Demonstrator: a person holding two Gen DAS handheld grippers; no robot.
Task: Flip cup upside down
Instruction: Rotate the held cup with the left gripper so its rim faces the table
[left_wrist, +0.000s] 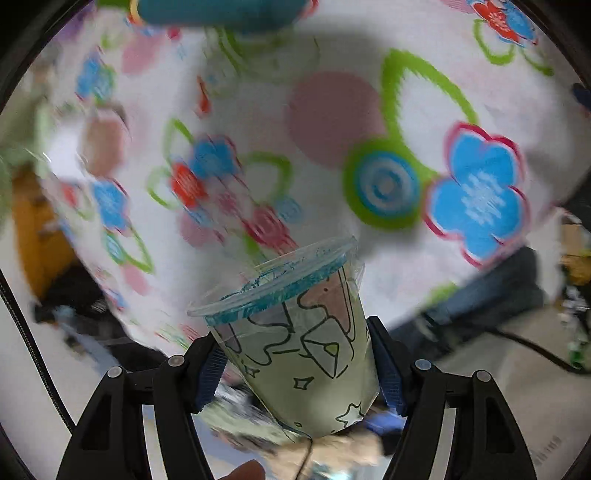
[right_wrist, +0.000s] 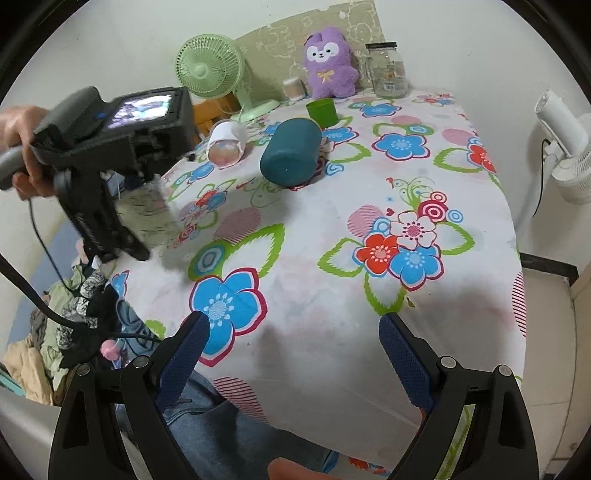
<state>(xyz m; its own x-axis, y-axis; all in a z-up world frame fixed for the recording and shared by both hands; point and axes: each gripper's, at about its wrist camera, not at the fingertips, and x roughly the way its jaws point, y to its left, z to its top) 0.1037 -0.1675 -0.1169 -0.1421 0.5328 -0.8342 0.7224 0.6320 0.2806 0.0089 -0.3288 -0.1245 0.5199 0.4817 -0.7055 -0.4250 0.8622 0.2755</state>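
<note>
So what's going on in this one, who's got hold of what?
A person is working with two handheld grippers over a table with a flowered tablecloth. The left gripper is shut on a clear printed plastic cup with a blue rim, held off the table and tilted; the left wrist view is motion-blurred. The right gripper is open and holds nothing, near the table's front edge. A teal container and a white cup lie on their sides further back.
</note>
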